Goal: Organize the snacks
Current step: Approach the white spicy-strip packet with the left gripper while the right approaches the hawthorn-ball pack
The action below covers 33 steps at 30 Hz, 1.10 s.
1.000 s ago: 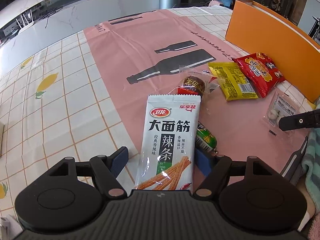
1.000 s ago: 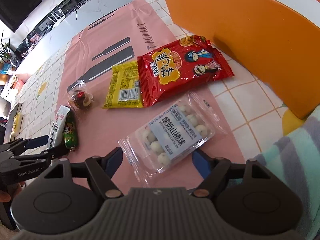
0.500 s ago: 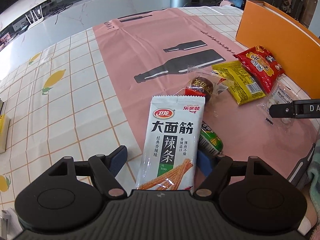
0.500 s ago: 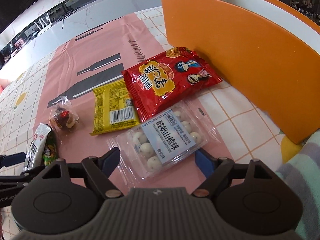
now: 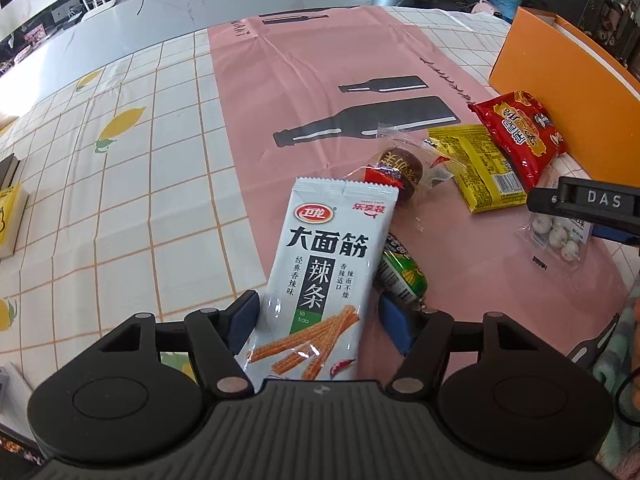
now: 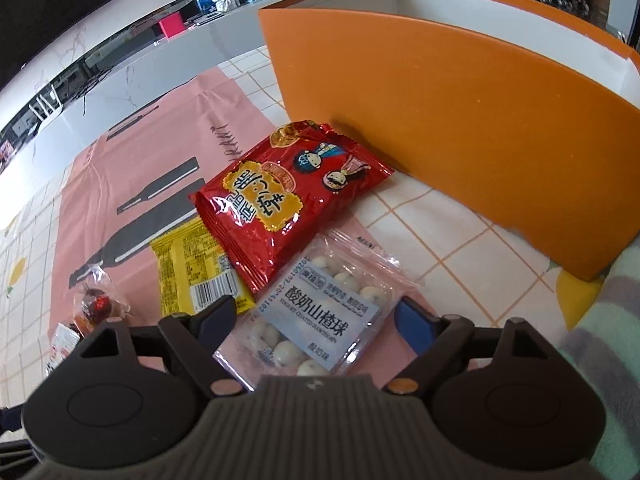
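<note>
- Checked lemon-print tablecloth [image 5: 120,184] under a pink bottle-print mat [image 5: 320,80]; marble counter behind, orange box [image 6: 460,120] at right.
- My left gripper [image 5: 320,316] hangs low, jaws apart around the white spicy-strip packet [image 5: 324,272].
- My right gripper [image 6: 316,318] sits low too, jaws apart astride the hawthorn-ball pack [image 6: 320,312], beside the red bag [image 6: 280,200].

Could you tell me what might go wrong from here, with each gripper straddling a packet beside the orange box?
1. The left gripper is open around the white spicy-strip packet, and the green sausage lies against its right finger; closing might pinch both.
2. The clear hawthorn-ball pack between the right gripper fingers overlaps the red bag, so lifting may drag it.
</note>
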Motion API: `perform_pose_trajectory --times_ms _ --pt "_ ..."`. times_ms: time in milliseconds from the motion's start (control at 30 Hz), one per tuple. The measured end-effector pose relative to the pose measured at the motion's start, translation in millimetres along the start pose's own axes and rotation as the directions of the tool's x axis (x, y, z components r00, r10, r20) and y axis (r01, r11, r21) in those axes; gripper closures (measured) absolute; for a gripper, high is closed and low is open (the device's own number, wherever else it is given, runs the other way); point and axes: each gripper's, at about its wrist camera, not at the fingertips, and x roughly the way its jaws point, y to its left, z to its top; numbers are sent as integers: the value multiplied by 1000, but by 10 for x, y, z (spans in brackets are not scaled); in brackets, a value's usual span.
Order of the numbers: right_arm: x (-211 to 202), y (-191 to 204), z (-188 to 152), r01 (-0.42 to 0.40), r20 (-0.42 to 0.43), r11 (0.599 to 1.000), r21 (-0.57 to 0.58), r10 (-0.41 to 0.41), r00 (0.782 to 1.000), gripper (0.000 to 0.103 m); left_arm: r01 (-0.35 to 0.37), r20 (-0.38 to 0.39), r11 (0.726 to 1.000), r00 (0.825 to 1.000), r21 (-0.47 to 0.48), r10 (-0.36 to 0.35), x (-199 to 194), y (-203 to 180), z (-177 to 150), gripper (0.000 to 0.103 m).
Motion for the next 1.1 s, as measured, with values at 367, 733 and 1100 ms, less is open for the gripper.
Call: perform_pose_trajectory --times_ms 367,733,1100 --pt "-47 -198 -44 -82 -21 985 -149 80 997 25 -13 -53 992 999 -124 7 -97 -176 82 17" --pt "-97 -319 -50 -173 -41 958 -229 168 985 30 -162 -122 960 983 -228 137 36 -462 210 10" --pt "-230 -549 15 -292 -57 940 -178 287 956 87 -278 -89 947 960 -163 267 8 -790 120 46"
